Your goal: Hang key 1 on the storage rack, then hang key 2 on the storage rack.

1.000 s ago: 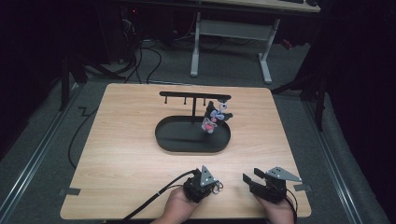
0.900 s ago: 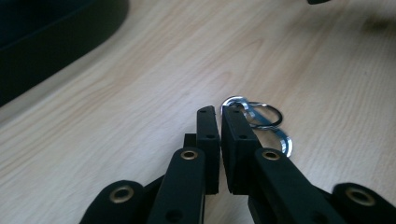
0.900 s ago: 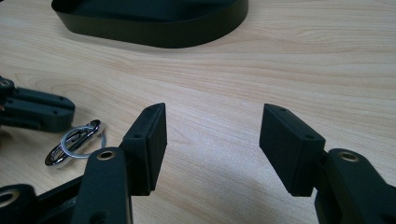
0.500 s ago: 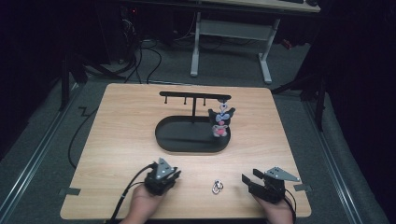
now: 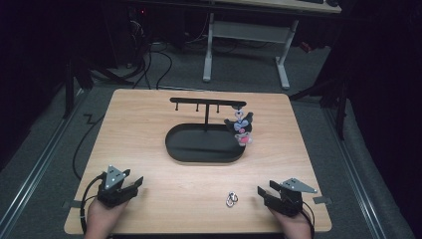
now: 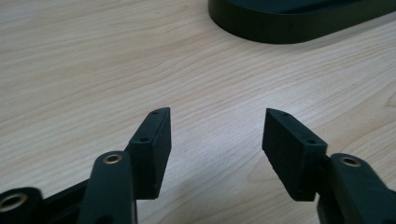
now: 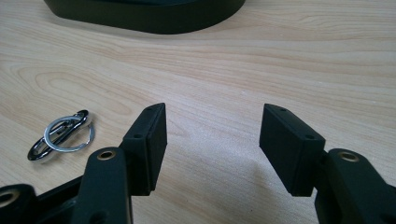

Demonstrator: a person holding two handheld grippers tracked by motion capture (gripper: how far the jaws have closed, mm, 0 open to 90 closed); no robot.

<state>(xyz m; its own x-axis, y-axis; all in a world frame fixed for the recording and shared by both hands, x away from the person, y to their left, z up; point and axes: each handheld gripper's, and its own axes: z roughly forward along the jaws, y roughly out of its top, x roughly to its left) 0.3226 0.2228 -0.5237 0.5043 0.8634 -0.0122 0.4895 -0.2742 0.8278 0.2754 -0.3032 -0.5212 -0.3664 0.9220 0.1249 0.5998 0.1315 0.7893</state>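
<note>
Two grippers (image 5: 130, 185) (image 5: 263, 193), jaws apart, low on table (image 5: 149, 124)

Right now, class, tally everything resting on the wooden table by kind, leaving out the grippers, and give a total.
Black metal hanging stand with oval base: 1
Plush toy charm, black, white and pink: 1
Silver metal carabiner clip with key ring: 1
Total: 3

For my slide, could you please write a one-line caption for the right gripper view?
Open right tool resting above the wooden table, a metal key ring with clasp lying beside it.
</note>
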